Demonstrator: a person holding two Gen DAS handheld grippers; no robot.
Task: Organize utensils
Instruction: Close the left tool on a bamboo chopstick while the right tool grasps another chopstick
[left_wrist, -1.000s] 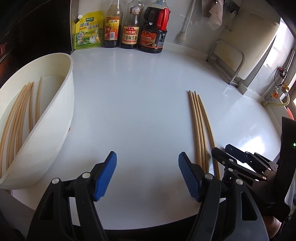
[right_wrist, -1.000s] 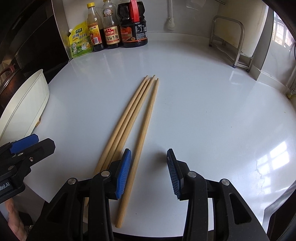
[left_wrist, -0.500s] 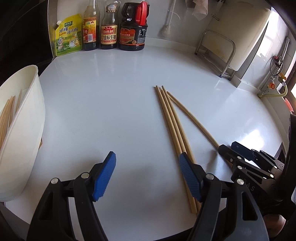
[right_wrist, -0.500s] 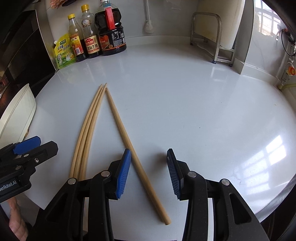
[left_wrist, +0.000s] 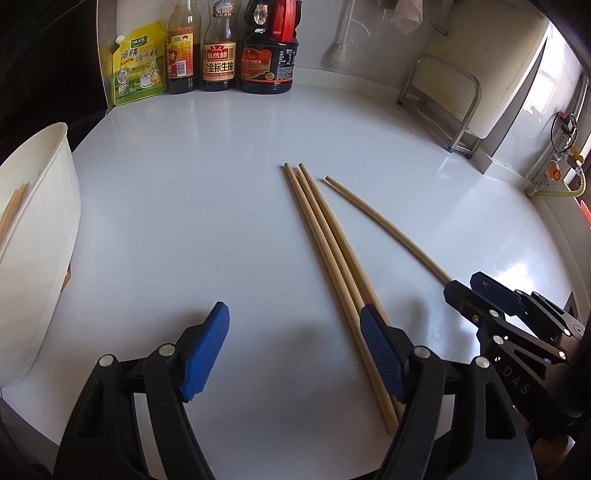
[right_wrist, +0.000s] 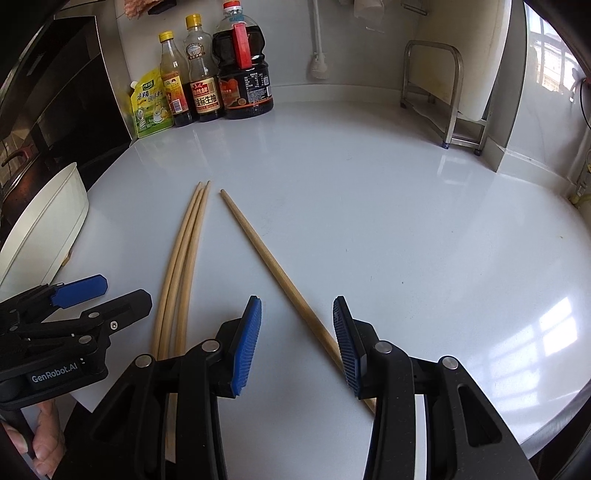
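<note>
Beside the big dark soy-sauce jug with the red handle (left_wrist: 269, 55), the glass bottle's yellow label (left_wrist: 219, 66) reads "自然鲜" and "金标生抽". The black left gripper's body (right_wrist: 55, 369), seen from the right wrist, bears "GenRobot.AI".

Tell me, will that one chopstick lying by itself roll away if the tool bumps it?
Probably. The lone chopstick looks round and smooth, and the countertop is glossy, so it may roll or slide. It looks thin, stiff wood, likely very light.
</note>
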